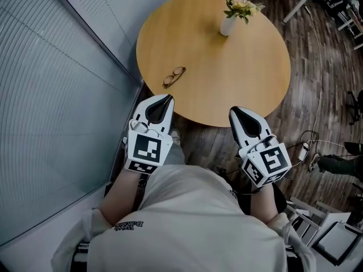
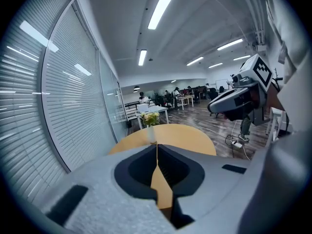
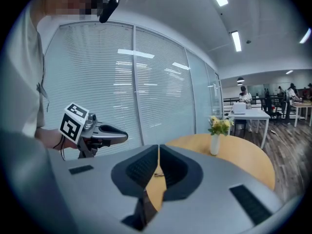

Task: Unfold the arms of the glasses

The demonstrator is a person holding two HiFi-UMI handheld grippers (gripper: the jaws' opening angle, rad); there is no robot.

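An office room with a blind-covered glass wall [image 1: 51, 95] fills my left side, and a round wooden worktop [image 1: 227, 78] sits ahead over dark plank flooring. My left gripper [image 1: 164, 100] hovers off the worktop's near edge at about 7 o'clock. Its fingers are pressed together to a hairline slit with nothing between them. Just past it, at its 1 o'clock, the glasses [image 1: 174, 76] lie flat on the worktop near the rim at 8 o'clock. They are too small for me to tell how the arms sit, though I judge them folded. A white vase [image 1: 229, 22] of flowers stands far across at 1 o'clock, well apart from everything. My right gripper [image 1: 237, 113] hangs off the edge at 5 o'clock, fingers likewise drawn nearly shut and empty, and the glasses show as a speck through their gap. I read this as the approach, nothing grasped yet. Next I would spread both pairs of fingers, bring the left in to steady the frame, and sweep the right toward 10 o'clock for an arm.
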